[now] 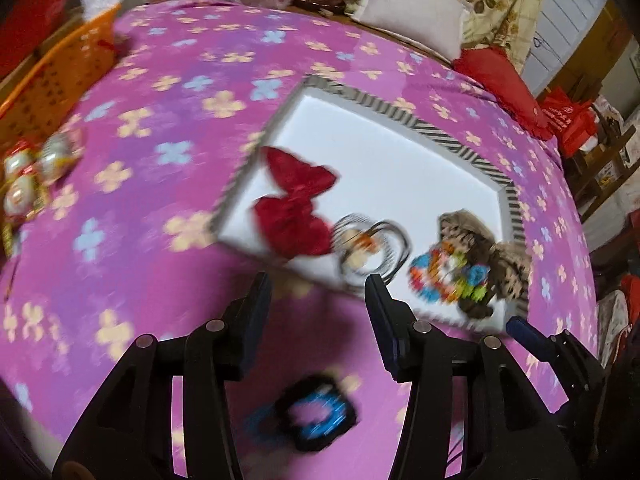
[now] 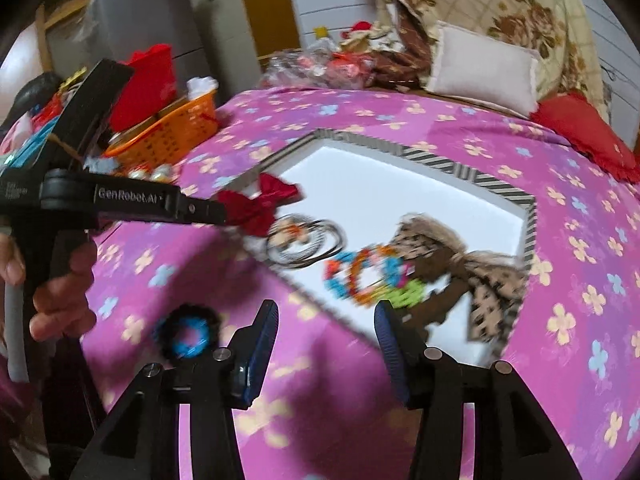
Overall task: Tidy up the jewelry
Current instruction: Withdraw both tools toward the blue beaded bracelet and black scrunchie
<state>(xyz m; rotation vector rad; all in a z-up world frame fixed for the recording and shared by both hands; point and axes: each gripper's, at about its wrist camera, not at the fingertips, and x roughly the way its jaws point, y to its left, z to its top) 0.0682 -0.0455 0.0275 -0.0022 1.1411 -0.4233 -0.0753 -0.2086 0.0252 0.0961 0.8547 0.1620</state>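
Observation:
A white tray with a striped rim (image 1: 448,130) (image 2: 460,168) lies on the pink flowered bedspread. In it are a red bow (image 1: 296,204) (image 2: 260,202), thin metal bangles (image 1: 372,252) (image 2: 304,244), a colourful beaded bracelet (image 1: 444,276) (image 2: 368,276) and a brown leopard-print bow (image 1: 492,256) (image 2: 460,264). A black and blue scrunchie (image 1: 316,412) (image 2: 188,332) lies on the bedspread outside the tray. My left gripper (image 1: 318,312) is open and empty above the tray's near edge. My right gripper (image 2: 326,340) is open and empty near the tray's front edge.
An orange basket (image 1: 60,76) (image 2: 176,136) stands at the left of the bed, with shiny round ornaments (image 1: 36,172) beside it. A white pillow (image 2: 484,68) and red cushion (image 2: 584,136) lie at the back. Both views are motion-blurred.

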